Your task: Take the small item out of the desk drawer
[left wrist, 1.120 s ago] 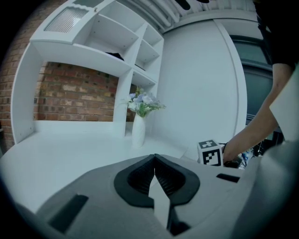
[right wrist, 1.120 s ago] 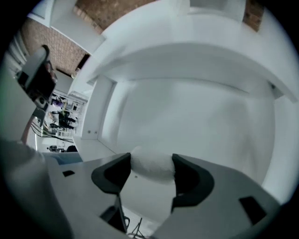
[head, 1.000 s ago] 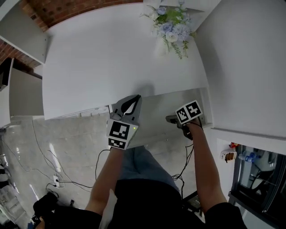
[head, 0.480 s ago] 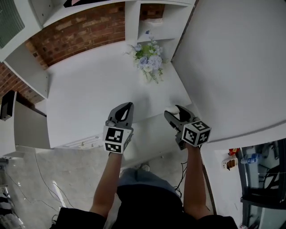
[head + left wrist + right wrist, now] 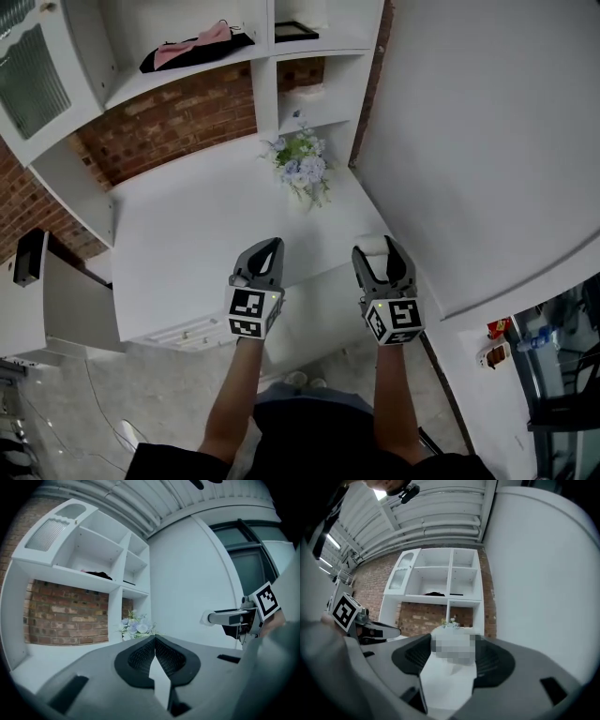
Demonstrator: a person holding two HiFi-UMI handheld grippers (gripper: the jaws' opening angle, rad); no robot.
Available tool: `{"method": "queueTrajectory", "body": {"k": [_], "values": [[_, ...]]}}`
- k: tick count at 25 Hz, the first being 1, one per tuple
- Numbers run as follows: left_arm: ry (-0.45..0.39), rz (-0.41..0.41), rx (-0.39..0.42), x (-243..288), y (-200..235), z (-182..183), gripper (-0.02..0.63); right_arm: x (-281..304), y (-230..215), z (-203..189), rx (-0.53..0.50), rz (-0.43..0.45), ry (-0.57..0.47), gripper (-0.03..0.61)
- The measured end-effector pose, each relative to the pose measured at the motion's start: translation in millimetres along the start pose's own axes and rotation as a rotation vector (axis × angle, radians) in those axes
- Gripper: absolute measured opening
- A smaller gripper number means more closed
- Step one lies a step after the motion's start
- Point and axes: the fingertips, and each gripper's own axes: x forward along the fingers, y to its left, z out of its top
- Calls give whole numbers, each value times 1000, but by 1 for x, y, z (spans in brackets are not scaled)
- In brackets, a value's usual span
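Over the front edge of the white desk I hold both grippers side by side. My right gripper is shut on a small white item, which sits between its pads and fills the gap in the right gripper view. In the left gripper view that item shows as a pale knob at the right gripper's tip. My left gripper is shut with its pads touching and nothing in it. The drawer below the desk edge is not clearly seen.
A bunch of pale flowers stands at the back of the desk. Above it rises a white shelf unit with a pink and black cloth against a brick wall. A white wall closes the right side.
Both grippers have come up from below the desk's front edge to above it. The right gripper rose from the drawer area with the white item. The head view has tilted up toward the shelves.
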Motion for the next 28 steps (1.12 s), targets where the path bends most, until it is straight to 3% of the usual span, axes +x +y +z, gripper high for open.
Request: {"method": "queueTrajectory", "body": {"k": [11,28], "values": [[-2,-20,18,-1,-12,4,9,-19,-18,-3,49,-91,-18,272],[8,-33,18,-1,-14,-3,9,-21,-20,-6,23,-116,7,270]]}}
